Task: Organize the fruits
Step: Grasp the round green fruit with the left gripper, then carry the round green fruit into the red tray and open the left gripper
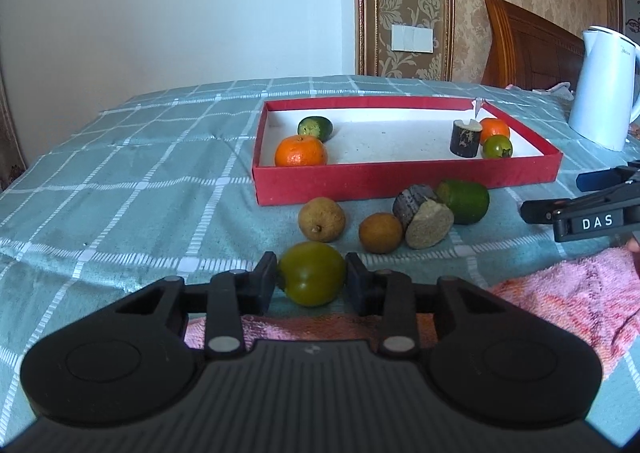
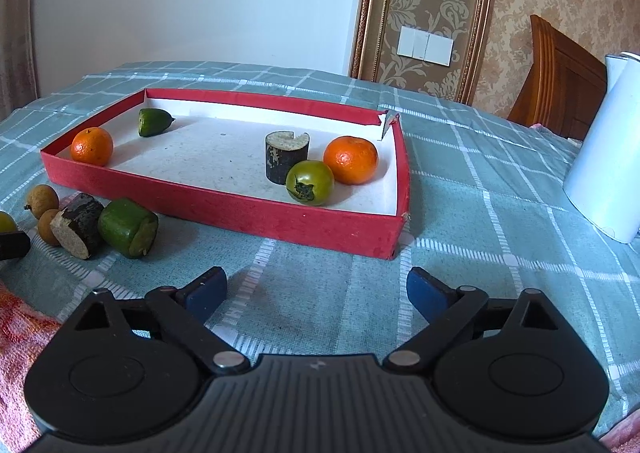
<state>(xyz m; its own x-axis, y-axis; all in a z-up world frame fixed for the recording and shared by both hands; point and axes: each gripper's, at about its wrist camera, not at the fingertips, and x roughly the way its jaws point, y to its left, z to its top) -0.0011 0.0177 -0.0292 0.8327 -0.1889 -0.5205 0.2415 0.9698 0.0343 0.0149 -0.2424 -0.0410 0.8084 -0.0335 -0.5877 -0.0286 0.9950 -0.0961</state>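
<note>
The left gripper clamps a green tomato before the red box; the right gripper gapes empty.

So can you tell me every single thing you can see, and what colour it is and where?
Red box: one, red outside, white inside, on the cloth.
Oranges: two, orange, in the box.
Green tomato: one, in the box beside an orange.
Green fruit piece: one, in the box.
Dark cut stalk piece: one, upright in the box.
Brown round fruits: two, before the box.
Stalk piece: one, lying before the box.
Green chunk: one, beside it.
Kettle: one, white, right of the box.
Pink towel: one, near edge.
Checked cloth: one, teal.
Left gripper: shut on a green tomato.
Right gripper: open, empty.
</note>
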